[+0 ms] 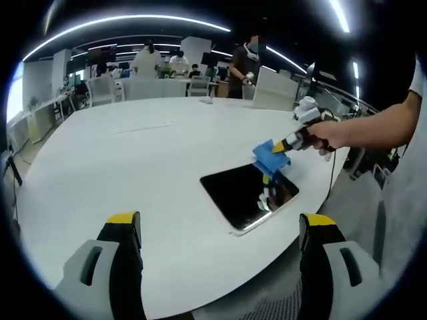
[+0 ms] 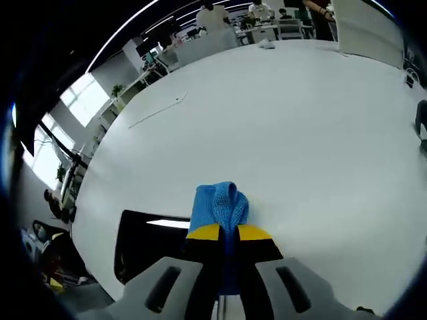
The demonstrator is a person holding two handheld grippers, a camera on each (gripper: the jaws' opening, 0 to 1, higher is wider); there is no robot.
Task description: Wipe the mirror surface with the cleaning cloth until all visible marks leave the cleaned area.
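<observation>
- Flat dark rectangular mirror (image 1: 249, 195) lies on the broad white table (image 1: 133, 173), near the table's edge on the person's side; in the right gripper view its dark face (image 2: 150, 243) sits just left of the jaws, with a ceiling light reflected in it
- Blue textured cleaning cloth (image 2: 220, 207) is pinched between the right gripper's (image 2: 229, 232) yellow-tipped jaws, which are clamped on it; a bunch of cloth stands out past the tips
- In the left gripper view the right gripper (image 1: 288, 143), held in the person's hand (image 1: 333, 135), carries the cloth (image 1: 271, 157) at the mirror's far corner; cloth looks to be at or touching the glass there; actual contact cannot be told
- Left gripper (image 1: 220, 230) hangs back over the table's near edge, jaws spread wide with nothing between them; well apart from the mirror
- Step in hand, as judged: the wiping itself, early or mid-stroke at one corner; marks on the glass too small to tell
- Next move calls for: cloth pressed flat and drawn across the whole face toward the near edge; light pressure so the unheld mirror does not slide off the table; left gripper could steady it
</observation>
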